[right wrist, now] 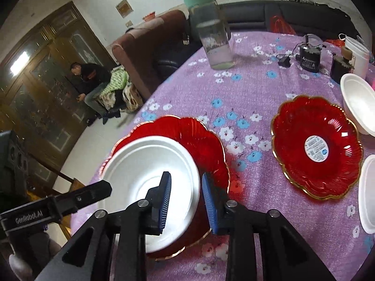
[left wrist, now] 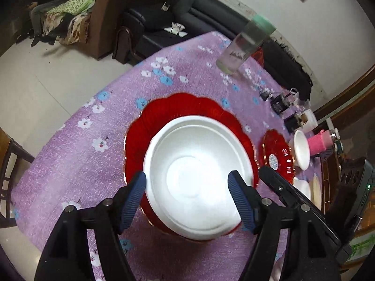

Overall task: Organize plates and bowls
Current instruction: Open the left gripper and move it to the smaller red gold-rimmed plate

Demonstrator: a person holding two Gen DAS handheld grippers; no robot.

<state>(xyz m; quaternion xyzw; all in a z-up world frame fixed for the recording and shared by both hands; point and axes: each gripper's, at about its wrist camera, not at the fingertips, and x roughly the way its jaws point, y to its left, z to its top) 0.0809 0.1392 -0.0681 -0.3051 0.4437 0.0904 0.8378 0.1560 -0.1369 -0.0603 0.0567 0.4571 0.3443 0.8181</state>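
**White bowl sits in the red plate; your right gripper straddles its rim**

Your left gripper (left wrist: 187, 185) hangs over the white bowl (left wrist: 199, 175) with its jaws spread wide: one blue pad lies outside the bowl's left rim, the other over its right side, and neither clearly presses on it. Your right gripper (right wrist: 186, 201) has its pads much closer together, one inside the bowl (right wrist: 150, 178) and one outside its right rim; whether they actually pinch the rim, you cannot tell from here.

The bowl rests inside a scalloped red plate (left wrist: 187, 105) with a gold edge, near your side of the table. A second red plate (right wrist: 316, 147), with a round label at its centre, lies well apart to the right, and another white bowl (right wrist: 358, 103) stands just beside it, tilted.

The table wears a purple cloth (left wrist: 82, 128) printed with white and blue flowers. Toward the far edge stands a clear bottle (right wrist: 211, 30) with a green cap, and to its right a black box-like device (right wrist: 309, 56) and a plug with its cord.

Beyond the table you have a dark sofa (left wrist: 206, 11), a brown armchair (right wrist: 150, 53), a pale tiled floor (left wrist: 35, 75), and a seated man (right wrist: 91, 79) before a tall wooden cabinet (right wrist: 46, 75).
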